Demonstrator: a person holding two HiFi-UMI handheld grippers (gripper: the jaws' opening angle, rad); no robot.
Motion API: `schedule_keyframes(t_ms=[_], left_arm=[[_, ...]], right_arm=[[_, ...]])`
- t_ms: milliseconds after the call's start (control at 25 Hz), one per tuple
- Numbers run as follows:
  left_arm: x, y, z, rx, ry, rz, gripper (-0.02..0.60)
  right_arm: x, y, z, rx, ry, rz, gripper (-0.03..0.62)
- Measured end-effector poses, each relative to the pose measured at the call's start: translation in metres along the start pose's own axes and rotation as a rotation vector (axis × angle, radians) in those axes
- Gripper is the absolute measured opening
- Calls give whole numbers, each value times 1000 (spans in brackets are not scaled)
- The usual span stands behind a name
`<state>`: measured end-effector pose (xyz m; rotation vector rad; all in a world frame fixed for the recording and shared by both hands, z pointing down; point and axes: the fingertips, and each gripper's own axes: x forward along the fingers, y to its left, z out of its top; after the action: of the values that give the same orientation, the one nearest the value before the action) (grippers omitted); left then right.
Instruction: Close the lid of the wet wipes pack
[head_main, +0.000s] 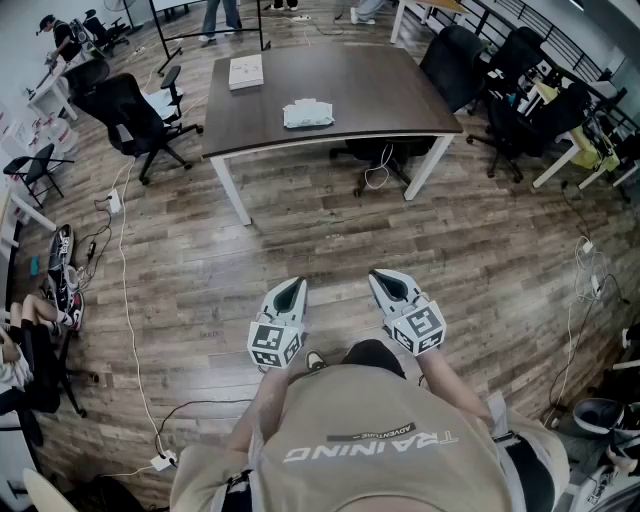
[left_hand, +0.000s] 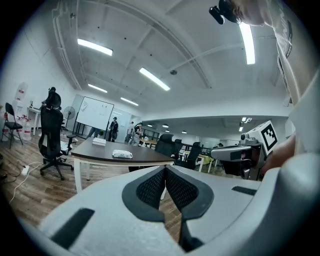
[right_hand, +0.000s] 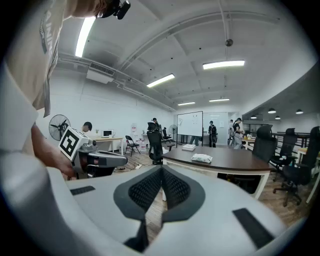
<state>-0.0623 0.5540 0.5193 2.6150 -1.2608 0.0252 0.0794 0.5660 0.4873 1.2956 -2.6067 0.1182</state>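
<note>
The wet wipes pack (head_main: 308, 114), white and soft, lies on the dark brown table (head_main: 380, 95) far ahead of me. It shows small in the left gripper view as a pale pack (left_hand: 122, 154) and in the right gripper view as the same pack (right_hand: 202, 158). My left gripper (head_main: 292, 291) and right gripper (head_main: 386, 279) hang side by side over the wooden floor, well short of the table. Both are shut with nothing between the jaws. Whether the pack's lid stands open cannot be made out from here.
A white box (head_main: 246, 71) sits at the table's far left. Black office chairs (head_main: 133, 118) stand left and others (head_main: 455, 55) right of the table. Cables and a power strip (head_main: 113, 201) run along the floor at left. People stand far off by a whiteboard (right_hand: 191, 123).
</note>
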Motion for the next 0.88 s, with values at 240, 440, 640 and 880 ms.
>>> schedule_keyframes(t_ms=[240,440,640,880], left_arm=[[0,-1,-2,-27,-9,9,9],[2,4,-21,-45,28,11,9],[3,13,-39,-94,85,41,9],[42,34,-13,-49,107,49,9]], right_arm=[[-8,11,-5,14,17,9,14],[-2,11,-20,26,56,15,14],[7,1,-36,82,79,11,14],[43,-39,-36,102,47,10,15]])
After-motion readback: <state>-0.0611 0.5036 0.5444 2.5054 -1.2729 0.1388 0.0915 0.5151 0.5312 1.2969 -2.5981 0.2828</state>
